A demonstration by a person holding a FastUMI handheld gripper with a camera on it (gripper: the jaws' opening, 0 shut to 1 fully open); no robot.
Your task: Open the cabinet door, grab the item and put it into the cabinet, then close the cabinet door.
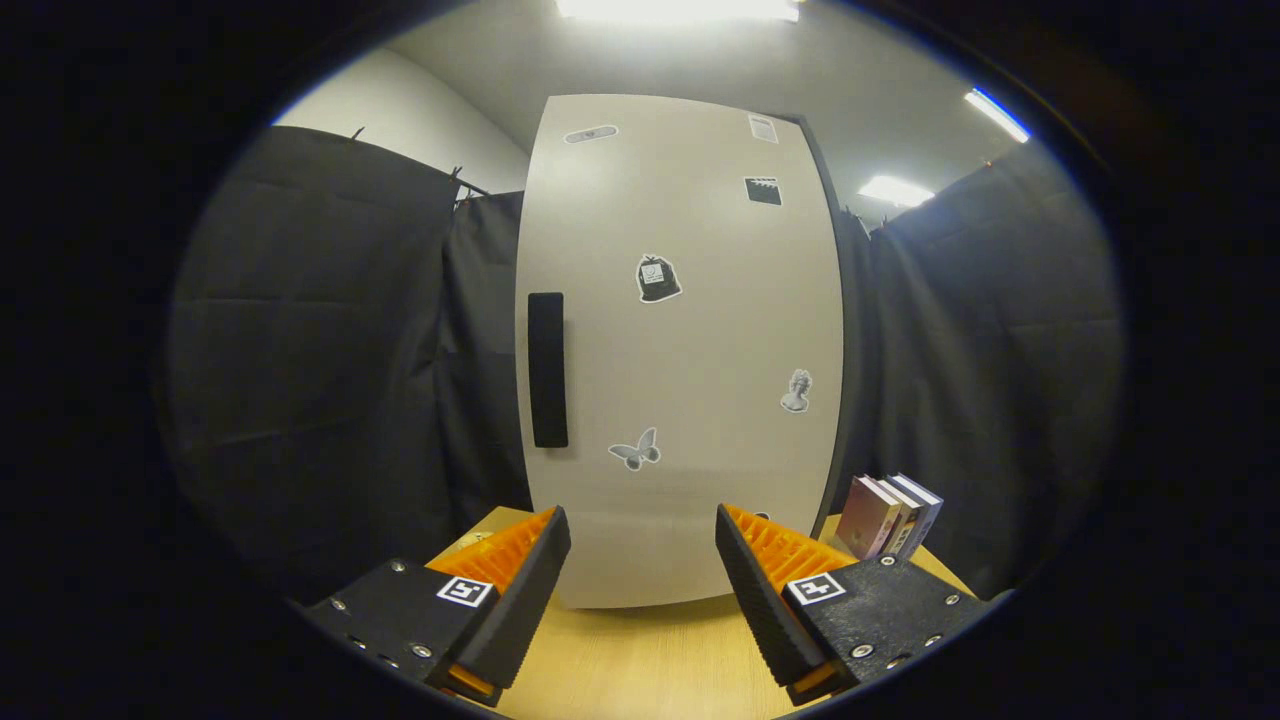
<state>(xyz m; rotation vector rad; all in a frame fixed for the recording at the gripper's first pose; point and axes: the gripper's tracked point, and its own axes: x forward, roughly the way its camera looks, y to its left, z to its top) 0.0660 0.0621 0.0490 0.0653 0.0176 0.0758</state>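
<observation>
Tool (640,590) open before the closed cabinet door (690,330).
The fingers stand apart, holding nothing, above the wooden surface (640,660). The door's dark handle (547,370) lies beyond the left finger; the boxed items (888,516) stand beside the cabinet, beyond the right finger.

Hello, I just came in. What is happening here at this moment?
A person holds a hand-held two-finger tool facing a tall white cabinet that stands on a light wooden table. The cabinet door is closed, and its black vertical handle is beyond the fingers, untouched. The tool is open and holds nothing. A small stack of upright books stands on the table to the right of the cabinet. Nothing of the task is done yet.
</observation>
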